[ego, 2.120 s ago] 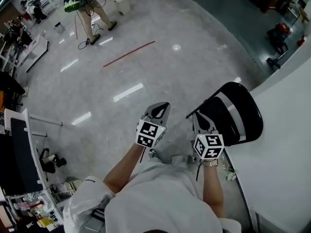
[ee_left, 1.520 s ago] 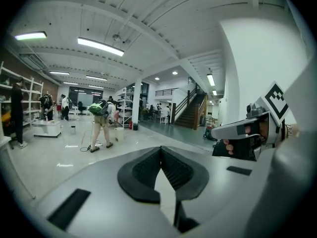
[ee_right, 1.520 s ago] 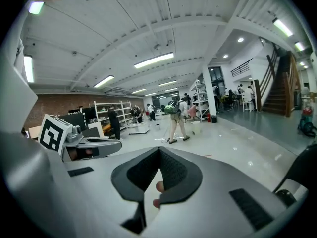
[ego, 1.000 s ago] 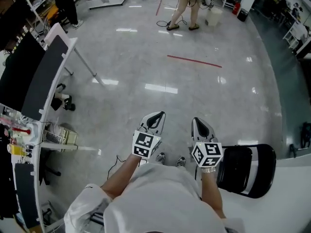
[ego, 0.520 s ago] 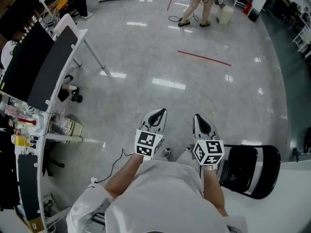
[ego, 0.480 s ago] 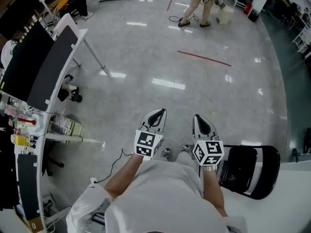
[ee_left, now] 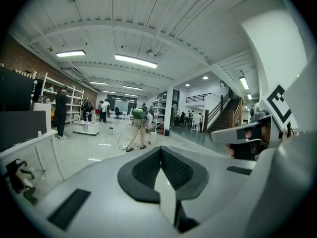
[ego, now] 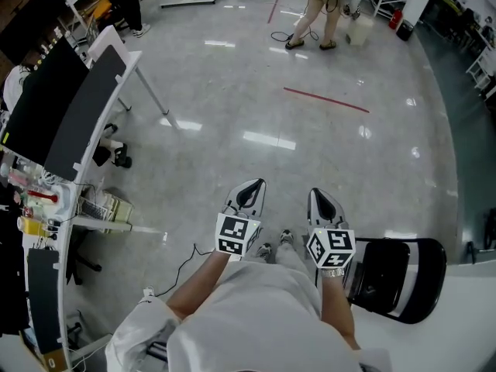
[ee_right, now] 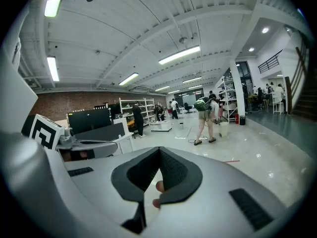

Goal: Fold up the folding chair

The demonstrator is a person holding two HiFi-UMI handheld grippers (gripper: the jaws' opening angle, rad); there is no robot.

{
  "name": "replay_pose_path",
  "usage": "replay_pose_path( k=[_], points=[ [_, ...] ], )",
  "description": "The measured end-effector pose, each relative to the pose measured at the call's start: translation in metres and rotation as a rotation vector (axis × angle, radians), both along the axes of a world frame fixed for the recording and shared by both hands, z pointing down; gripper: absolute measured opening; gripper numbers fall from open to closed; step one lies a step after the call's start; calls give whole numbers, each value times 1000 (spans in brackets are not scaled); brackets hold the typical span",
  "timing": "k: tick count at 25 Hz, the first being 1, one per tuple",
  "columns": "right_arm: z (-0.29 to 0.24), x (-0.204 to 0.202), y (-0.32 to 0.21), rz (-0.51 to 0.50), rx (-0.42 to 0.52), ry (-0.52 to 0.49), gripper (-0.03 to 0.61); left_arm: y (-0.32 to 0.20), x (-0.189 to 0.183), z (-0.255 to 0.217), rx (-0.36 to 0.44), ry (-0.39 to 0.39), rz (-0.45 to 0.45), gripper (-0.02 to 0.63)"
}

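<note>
Both sets of fingers are pressed together on nothing: the left gripper (ee_left: 160, 155) and the right gripper (ee_right: 159, 155) point out over bare floor (ego: 256, 115). The folding chair (ego: 399, 273) stands just beside and behind the right gripper, against the white table (ego: 465, 316). The approach appears unfinished. The person should turn right to face the chair, spread the jaws before reaching, then take the seat edge and backrest separately. Compared with two seconds earlier, the chair lies lower and farther back in the head view, and the grippers remain closed.

Black folding chair (ego: 391, 273) on floor (ego: 310, 153), lower right.
</note>
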State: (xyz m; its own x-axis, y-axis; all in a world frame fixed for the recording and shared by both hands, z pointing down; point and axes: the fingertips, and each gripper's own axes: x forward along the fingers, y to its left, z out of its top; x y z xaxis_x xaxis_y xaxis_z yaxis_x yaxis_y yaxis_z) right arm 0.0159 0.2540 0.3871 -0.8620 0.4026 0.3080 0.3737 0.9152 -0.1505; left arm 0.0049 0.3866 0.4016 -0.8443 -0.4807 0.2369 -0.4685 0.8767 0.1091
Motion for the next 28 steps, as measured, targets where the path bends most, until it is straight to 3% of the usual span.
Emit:
replay_pose_path(
  k=[28],
  points=[
    [10, -1, 16, -6, 38, 12, 5, 3, 4, 16, 1, 22, 20, 11]
  ],
)
